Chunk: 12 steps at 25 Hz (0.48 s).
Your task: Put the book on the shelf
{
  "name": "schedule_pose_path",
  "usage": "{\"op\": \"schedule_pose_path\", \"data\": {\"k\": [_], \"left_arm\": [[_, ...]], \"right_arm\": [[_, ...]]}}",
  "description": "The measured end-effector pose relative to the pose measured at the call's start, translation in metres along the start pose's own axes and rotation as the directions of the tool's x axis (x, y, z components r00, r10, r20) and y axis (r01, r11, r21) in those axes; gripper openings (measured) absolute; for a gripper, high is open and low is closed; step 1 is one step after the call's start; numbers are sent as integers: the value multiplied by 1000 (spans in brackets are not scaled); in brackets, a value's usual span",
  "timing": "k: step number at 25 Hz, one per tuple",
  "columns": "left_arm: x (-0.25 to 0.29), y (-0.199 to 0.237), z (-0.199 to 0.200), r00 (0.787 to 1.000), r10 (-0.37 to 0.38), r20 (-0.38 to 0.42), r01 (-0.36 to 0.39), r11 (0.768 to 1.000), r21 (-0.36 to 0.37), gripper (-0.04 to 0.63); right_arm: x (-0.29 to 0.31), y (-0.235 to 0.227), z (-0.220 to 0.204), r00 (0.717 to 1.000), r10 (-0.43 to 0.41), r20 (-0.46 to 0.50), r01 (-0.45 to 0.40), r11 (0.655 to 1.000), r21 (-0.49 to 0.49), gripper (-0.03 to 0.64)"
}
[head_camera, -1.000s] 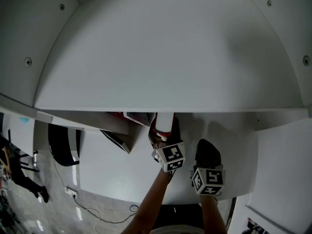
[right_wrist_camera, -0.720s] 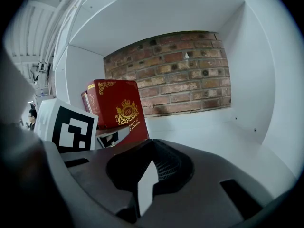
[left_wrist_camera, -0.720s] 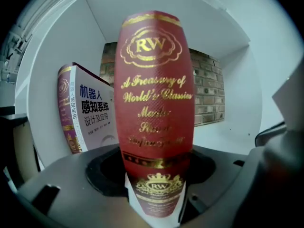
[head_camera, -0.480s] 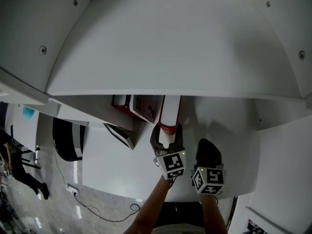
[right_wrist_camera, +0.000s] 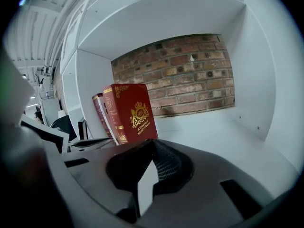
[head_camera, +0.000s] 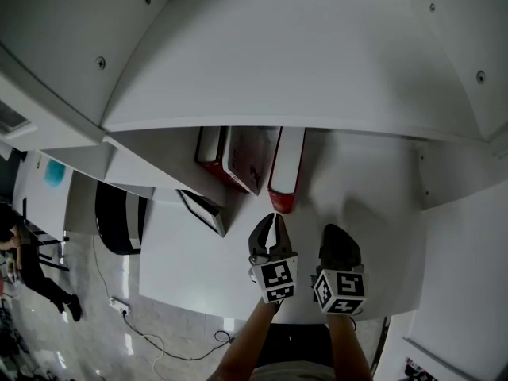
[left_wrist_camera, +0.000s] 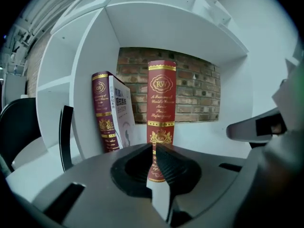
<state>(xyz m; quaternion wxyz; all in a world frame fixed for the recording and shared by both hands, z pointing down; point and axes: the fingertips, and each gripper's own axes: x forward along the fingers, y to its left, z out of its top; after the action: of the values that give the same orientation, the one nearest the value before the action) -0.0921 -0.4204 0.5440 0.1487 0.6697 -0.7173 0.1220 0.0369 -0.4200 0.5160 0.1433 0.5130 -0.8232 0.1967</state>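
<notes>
Already done: the red book (head_camera: 286, 169) stands upright on the shelf (head_camera: 357, 185), spine toward the person, and nothing holds it.
Place of the book: it is in the open compartment in front of the brick wall (left_wrist_camera: 199, 94), a little apart from two other books at its left.
Neighbour books: a dark red book (left_wrist_camera: 102, 113) and a white-covered book (left_wrist_camera: 121, 113) lean together against the left wall of the compartment.
Left gripper (head_camera: 272, 221): its jaws have just been closing and now stand together with only a thin slit. Nothing is between them, and the book is beyond their tips, not touched.
Right gripper (head_camera: 333, 232): its jaws are also together and hold nothing. It hangs just beside the left one, in front of the bare part of the shelf.
Still left: I judge that almost nothing is left, only to take both grippers away from the shelf. The book looks stable, so I see no need to correct it.
Writing on the red book: gold letters "RW" sit in a crest on the spine (left_wrist_camera: 160, 84). In the right gripper view the cover (right_wrist_camera: 135, 113) shows the same crest and "A Treasury of World's"; the last words are too small to read.
Writing on the white-covered book: large dark characters in an East Asian script, which I cannot read.
Other labels: each gripper carries a cube with black and white square markers and no words.
</notes>
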Motion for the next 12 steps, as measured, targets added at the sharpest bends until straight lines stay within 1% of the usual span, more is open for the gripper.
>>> {"op": "schedule_pose_path", "data": {"k": [2, 4, 12], "left_arm": [[0, 4, -3, 1000, -11, -17, 11, 1000, -20, 17], [1, 6, -2, 999, -26, -22, 25, 999, -40, 17], [5, 1, -4, 997, -71, -36, 70, 997, -40, 15]], "right_arm": [[-2, 1, 0, 1000, 1, 2, -1, 1000, 0, 16], [-4, 2, 1, 1000, -1, 5, 1, 1000, -5, 15], [-7, 6, -2, 1000, 0, -1, 0, 1000, -11, 16]]}}
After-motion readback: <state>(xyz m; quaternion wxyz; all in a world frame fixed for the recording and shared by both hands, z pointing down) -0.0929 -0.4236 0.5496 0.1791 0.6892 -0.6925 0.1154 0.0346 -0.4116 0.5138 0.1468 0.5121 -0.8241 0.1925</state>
